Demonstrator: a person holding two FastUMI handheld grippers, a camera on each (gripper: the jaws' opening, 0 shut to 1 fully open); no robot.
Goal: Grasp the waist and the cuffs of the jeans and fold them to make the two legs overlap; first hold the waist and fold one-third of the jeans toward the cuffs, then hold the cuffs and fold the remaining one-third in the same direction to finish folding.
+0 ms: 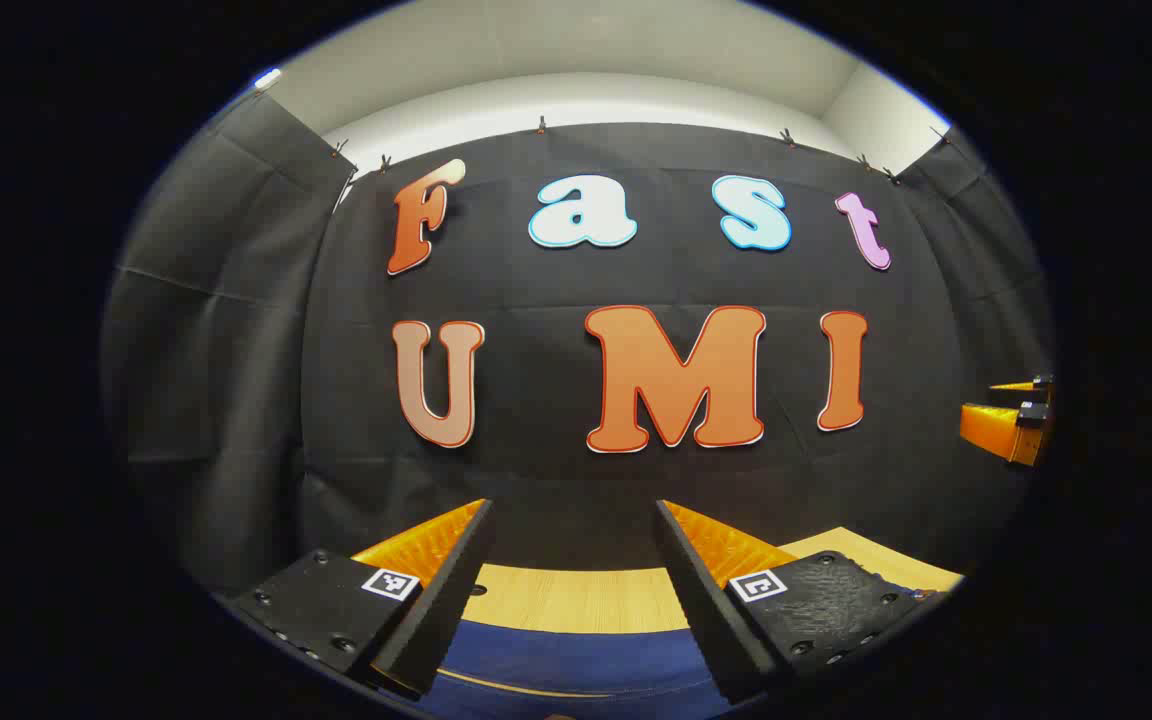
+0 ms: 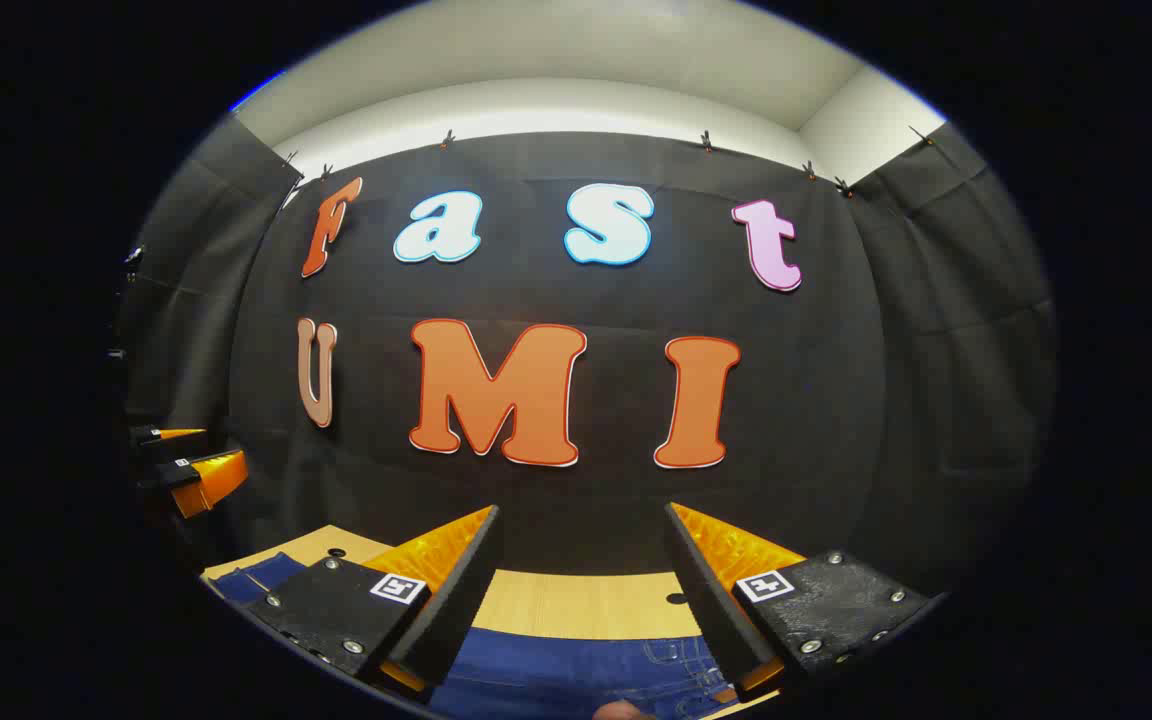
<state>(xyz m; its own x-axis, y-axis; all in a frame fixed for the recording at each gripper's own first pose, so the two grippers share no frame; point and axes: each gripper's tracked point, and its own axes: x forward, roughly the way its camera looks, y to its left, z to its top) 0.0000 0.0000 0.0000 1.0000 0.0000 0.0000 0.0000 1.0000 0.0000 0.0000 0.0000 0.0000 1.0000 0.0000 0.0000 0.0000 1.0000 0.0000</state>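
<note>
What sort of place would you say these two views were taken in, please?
Probably a recording booth set up for manipulation demos: black cloth wall clipped up below a pale ceiling, a wooden table with jeans laid on it, and the left gripper and right gripper held open above.

Down at the bottom of the left gripper view the jeans (image 1: 576, 665) are just a dark blue strip, cut off by the lower edge and partly covered by the near fingers (image 1: 436, 590), so waist or cuffs, can't tell. In the right gripper view the denim runs out under the edge too, stitching showing but the garment's layout hidden. The other gripper (image 1: 1011, 420) sits clipped at the far right edge, its jaws too small to judge.
</note>
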